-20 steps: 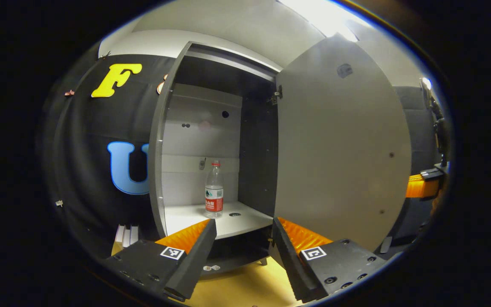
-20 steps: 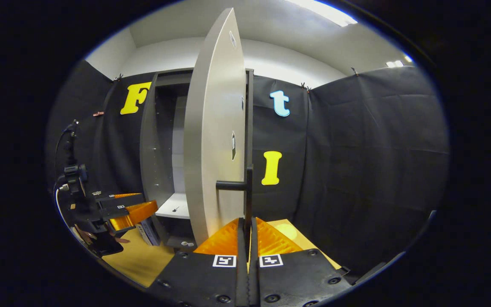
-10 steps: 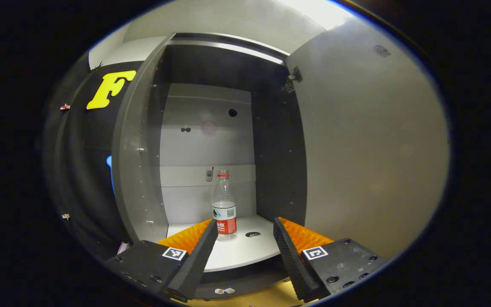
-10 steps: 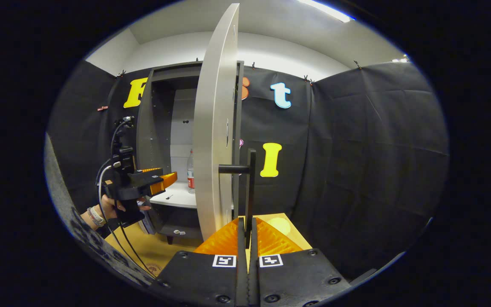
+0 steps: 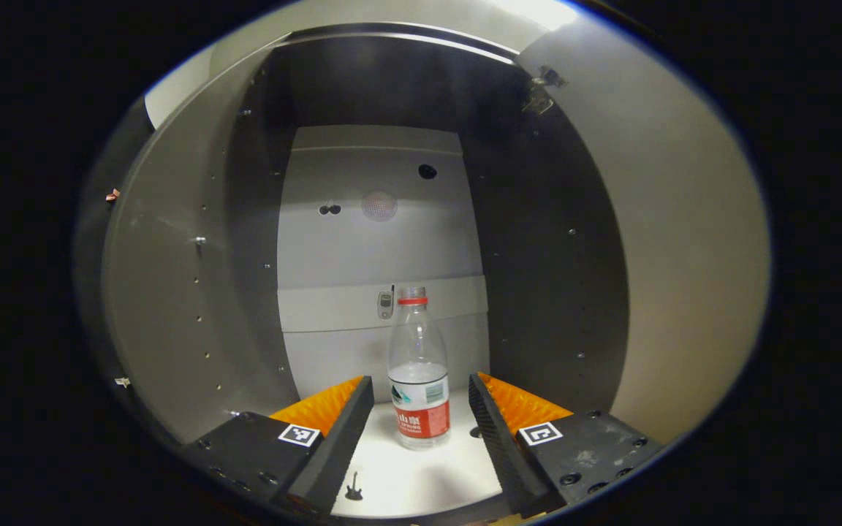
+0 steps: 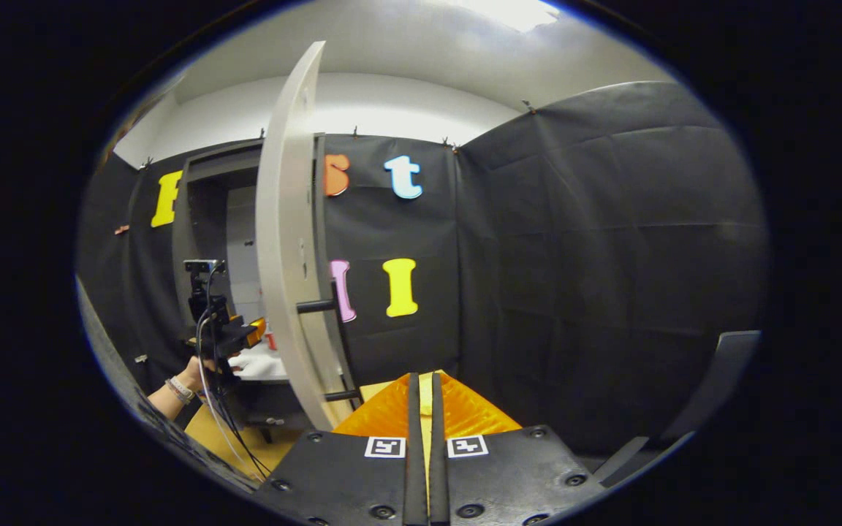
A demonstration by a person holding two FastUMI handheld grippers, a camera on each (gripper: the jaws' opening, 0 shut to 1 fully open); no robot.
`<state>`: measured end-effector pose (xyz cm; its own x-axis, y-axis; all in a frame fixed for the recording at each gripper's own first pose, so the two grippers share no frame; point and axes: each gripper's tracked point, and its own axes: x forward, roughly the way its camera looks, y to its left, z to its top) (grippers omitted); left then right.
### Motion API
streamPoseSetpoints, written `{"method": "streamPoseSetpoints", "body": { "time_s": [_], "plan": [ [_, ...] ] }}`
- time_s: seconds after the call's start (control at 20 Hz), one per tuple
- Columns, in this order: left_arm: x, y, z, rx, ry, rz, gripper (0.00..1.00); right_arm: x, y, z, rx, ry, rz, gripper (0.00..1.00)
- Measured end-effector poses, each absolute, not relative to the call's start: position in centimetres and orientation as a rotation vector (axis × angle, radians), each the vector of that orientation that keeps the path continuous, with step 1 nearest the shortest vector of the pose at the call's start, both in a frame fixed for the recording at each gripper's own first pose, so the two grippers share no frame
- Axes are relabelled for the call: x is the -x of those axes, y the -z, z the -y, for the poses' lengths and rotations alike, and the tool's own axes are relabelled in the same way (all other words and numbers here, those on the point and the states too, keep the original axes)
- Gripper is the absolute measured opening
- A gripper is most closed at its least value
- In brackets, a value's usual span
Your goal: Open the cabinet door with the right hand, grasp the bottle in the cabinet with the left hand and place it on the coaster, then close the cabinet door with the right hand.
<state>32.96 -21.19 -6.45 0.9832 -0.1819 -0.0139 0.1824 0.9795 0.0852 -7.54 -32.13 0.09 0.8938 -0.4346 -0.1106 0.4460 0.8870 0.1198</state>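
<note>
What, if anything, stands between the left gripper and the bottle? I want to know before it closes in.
Nothing visible does. In the left gripper view the left gripper is open, and the bottle stands upright on the cabinet shelf, centred in the gap between the fingers. The cabinet door is swung aside.

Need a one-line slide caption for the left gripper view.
Open left tool lined up on the upright bottle standing on the cabinet shelf, not yet touching it.

Not much readable here tbh. Bottle (image 5: 419,380) label: red band with white characters, too small and blurry to make out. Square black-and-white marker tags on left tool (image 5: 419,418) and right tool (image 6: 425,409), patterns only, no letters or numbers.
</note>
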Motion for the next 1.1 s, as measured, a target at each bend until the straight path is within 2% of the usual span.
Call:
{"method": "streamPoseSetpoints", "body": {
  "time_s": [0.15,0.25,0.35,0.4,0.55,0.7,0.8,0.9,0.95,1.0,1.1],
  "plan": [
    [-35.1,7.4,21.6,-0.062,0.180,-0.033,0.83,7.9,1.0,37.0,-0.058,0.633,-0.099,0.92],
    [-36.3,7.8,21.7,-0.062,0.172,-0.038,0.82,8.3,1.0,40.2,0.019,0.733,-0.096,0.92],
    [-37.6,8.1,21.7,-0.058,0.168,-0.040,0.84,7.8,-0.6,41.6,0.059,0.781,-0.053,0.95],
    [-38.3,8.4,21.8,-0.058,0.168,-0.047,0.84,7.2,-1.0,41.8,0.063,0.782,-0.034,1.00],
    [-39.9,9.1,22.5,-0.066,0.162,-0.058,0.83,5.5,-1.4,42.4,0.058,0.766,-0.003,0.96],
    [-41.3,9.8,22.8,-0.074,0.156,-0.065,0.84,4.7,-0.5,43.1,0.058,0.754,-0.030,1.00],
    [-41.8,9.8,23.0,-0.082,0.154,-0.061,0.84,3.9,0.1,43.6,0.059,0.745,-0.050,0.96],
    [-41.5,9.8,23.3,-0.099,0.162,-0.070,0.79,2.9,0.2,43.5,0.048,0.724,-0.054,0.93],
    [-41.1,9.6,23.3,-0.103,0.169,-0.069,0.80,2.5,0.3,43.2,0.041,0.711,-0.052,0.97],
    [-40.8,9.3,23.4,-0.100,0.174,-0.066,0.78,2.4,0.2,42.9,0.038,0.698,-0.048,0.93],
    [-39.9,8.6,23.1,-0.079,0.181,-0.060,0.78,2.6,0.1,42.8,0.047,0.693,-0.049,0.96]
  ]
}}
